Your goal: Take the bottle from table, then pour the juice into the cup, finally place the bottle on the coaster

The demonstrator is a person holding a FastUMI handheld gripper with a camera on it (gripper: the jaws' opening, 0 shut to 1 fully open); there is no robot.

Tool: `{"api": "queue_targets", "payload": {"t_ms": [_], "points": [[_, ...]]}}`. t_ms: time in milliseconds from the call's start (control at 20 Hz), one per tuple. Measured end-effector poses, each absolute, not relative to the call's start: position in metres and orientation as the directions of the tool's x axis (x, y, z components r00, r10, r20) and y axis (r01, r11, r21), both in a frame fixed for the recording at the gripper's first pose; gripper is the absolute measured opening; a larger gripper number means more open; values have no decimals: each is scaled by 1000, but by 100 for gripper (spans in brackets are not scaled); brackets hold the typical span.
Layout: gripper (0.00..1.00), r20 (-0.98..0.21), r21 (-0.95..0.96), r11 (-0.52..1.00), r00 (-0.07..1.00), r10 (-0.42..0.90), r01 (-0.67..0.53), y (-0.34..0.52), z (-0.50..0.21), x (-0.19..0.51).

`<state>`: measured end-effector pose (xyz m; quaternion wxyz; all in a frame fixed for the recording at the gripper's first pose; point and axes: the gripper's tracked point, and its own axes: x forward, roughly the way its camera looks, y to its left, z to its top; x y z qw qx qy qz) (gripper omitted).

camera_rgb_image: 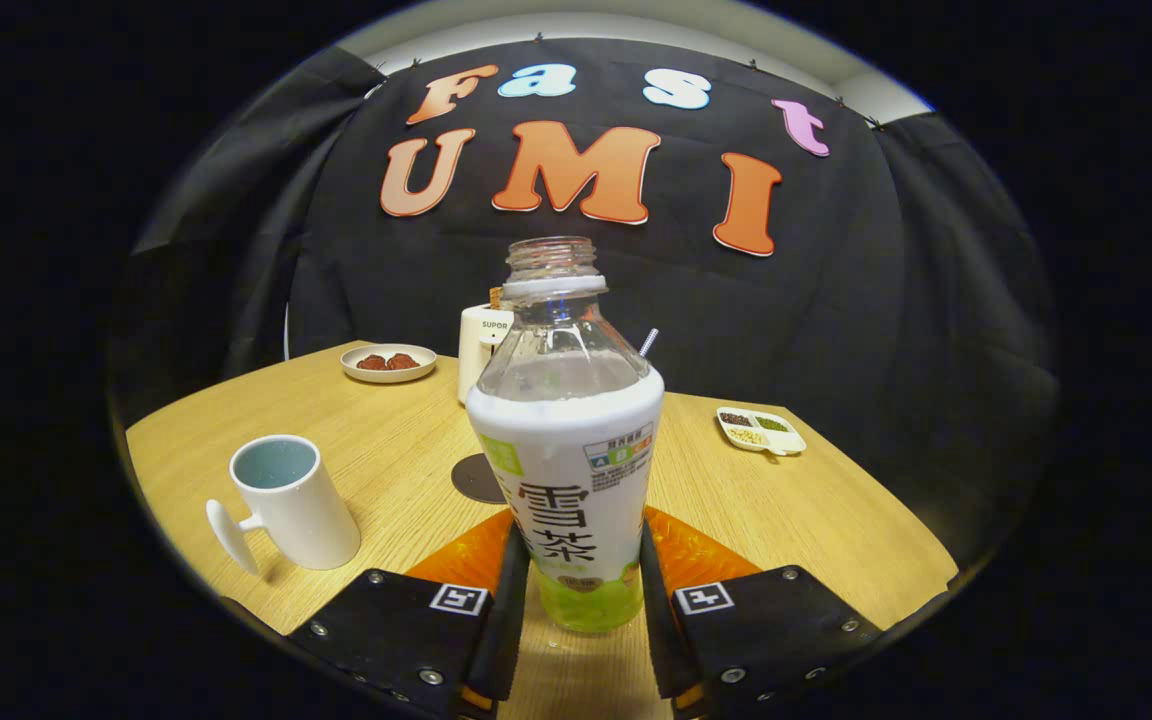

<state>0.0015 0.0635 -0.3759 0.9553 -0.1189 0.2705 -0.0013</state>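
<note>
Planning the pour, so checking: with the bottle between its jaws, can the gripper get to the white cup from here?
Probably yes. The gripper has its jaws closed on the uncapped bottle, and the cup stands upright nearby, off to one side, with bare table in between.

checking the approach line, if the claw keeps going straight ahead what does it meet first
The bottle: it already stands between the claw's fingers, which look to press both its sides. Beyond it lies the dark coaster.

A wooden table holds a small plate of reddish snacks, a white container beside it, and a divided dish of grains.
</note>
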Motion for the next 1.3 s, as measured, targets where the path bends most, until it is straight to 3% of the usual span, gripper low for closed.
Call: {"api": "queue_targets", "payload": {"t_ms": [300,550,800,1300], "points": [[54,-492,-404,907,865,-103,-122,75,-372,3],[54,-433,-622,764,888,-153,-171,77,-361,10],[53,-419,-701,679,897,-144,-219,89,-360,11],[53,-278,-912,343,955,-104,-228,102,-347,18]]}}
